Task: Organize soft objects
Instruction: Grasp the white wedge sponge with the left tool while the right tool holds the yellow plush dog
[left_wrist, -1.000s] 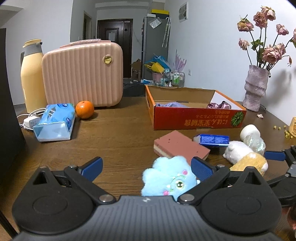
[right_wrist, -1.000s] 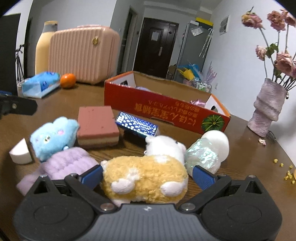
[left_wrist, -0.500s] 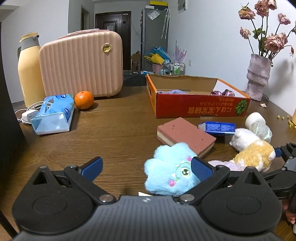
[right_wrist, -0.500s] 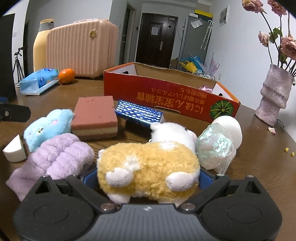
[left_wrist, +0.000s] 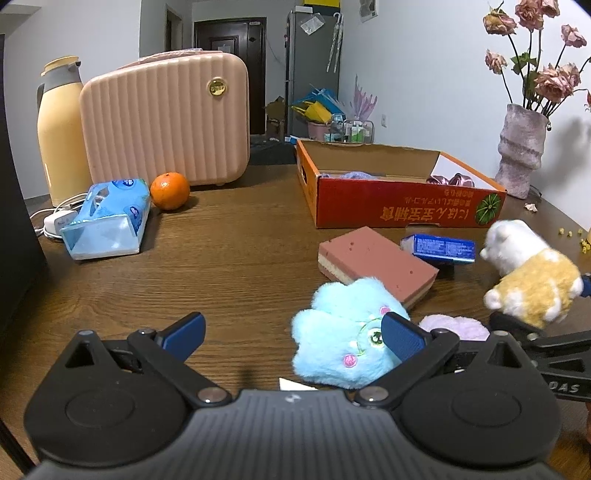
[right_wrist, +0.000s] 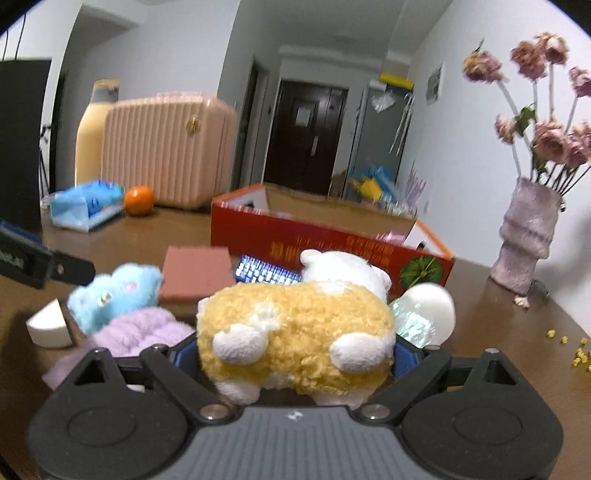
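From the left wrist view, your left hand-held gripper (left_wrist: 293, 334) hangs spread over the bench (left_wrist: 229, 258) with nothing between its pads, though the blue plush (left_wrist: 347, 332) has drifted closer than a second ago and now sits at about 1 o'clock, partly behind the right pad. At 3 o'clock the yellow-and-white plush (left_wrist: 532, 273) has risen clear of the wood, carried by your right hand-held gripper, which is cut off at the frame edge. A lilac fluffy thing (left_wrist: 452, 326) shows only as a sliver. From the right wrist view, your right hand-held gripper (right_wrist: 295, 354) has its jaws closing on the yellow-and-white plush (right_wrist: 295, 332), the pads pressed into its flanks and almost buried in fur. A second ago it lay loose between wide jaws; now it looks lifted, so the carry to the orange box (right_wrist: 332, 247) at 12 o'clock can probably begin. This frame is blurred; the plush hides the bench beneath it, and the box's contents are hard to make out.
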